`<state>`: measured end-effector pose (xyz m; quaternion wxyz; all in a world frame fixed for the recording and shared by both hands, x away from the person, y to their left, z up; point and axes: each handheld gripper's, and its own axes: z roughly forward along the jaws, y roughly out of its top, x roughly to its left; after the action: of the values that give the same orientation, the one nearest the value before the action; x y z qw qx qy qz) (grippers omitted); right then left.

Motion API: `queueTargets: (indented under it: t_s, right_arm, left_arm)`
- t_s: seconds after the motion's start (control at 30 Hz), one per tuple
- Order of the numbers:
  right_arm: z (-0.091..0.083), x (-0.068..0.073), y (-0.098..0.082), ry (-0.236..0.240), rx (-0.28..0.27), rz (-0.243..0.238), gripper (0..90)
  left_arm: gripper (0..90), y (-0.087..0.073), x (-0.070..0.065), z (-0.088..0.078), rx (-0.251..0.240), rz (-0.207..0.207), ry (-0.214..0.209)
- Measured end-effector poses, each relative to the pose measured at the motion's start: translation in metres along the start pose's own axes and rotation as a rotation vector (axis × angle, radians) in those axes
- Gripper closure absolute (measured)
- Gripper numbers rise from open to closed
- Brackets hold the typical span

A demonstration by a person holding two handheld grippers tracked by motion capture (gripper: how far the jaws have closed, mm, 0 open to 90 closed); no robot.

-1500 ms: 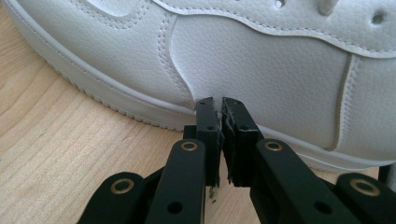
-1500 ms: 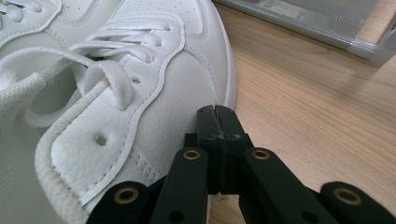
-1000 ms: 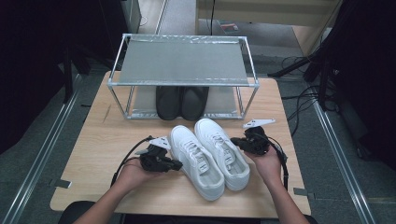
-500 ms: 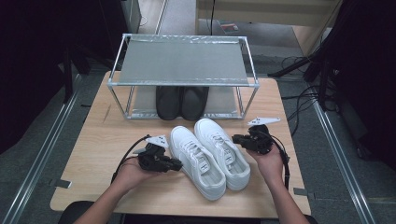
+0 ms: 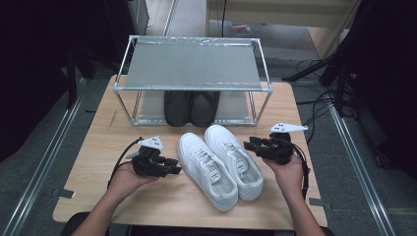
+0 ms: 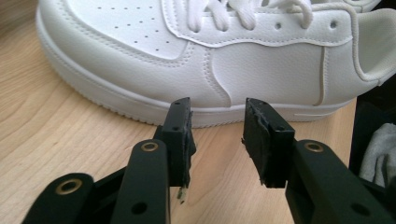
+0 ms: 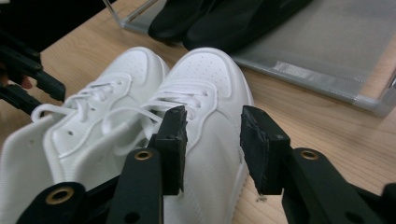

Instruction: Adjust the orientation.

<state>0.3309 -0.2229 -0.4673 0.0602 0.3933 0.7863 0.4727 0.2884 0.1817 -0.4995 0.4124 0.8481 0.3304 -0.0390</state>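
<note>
1. The jaws of both grippers have just been opening. The left gripper (image 5: 173, 169) and the right gripper (image 5: 250, 145) are now seen released, with nothing between the pads in either gripper view.
2. Since a second ago, both hands have been drawn slightly outward from the pair of white leather lace-up sneakers (image 5: 221, 164), which have stayed where they were. Judged: the pair has been set down and let go (placement on the desk looks finished).
3. The sneakers lie side by side at the middle of the light wooden desk (image 5: 319, 123), toward its near edge, toes pointed at the metal-framed shoe rack with a grey mesh shelf (image 5: 192, 64). A pair of black shoes (image 5: 192, 108) sits under that shelf.
4. Pose: each gripper is held low and roughly level, jaws aimed inward at the sneakers from either side, just beside them and apart from them.
</note>
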Motion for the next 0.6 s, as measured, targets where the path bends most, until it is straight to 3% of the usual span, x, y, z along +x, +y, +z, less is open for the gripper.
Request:
queueTargets:
  t_s: [0.27, 0.6]
  right_arm:
    - [-0.007, 0.015, 0.007, 0.017, -0.023, 0.007, 54.5]
    - [-0.006, 0.038, 0.011, 0.049, -0.03, -0.026, 48.2]
  left_arm:
    - [52.4, -0.002, 0.005, -0.004, -0.015, -0.012, 0.025]
    - [47.0, -0.006, 0.012, -0.013, -0.036, -0.029, 0.063]
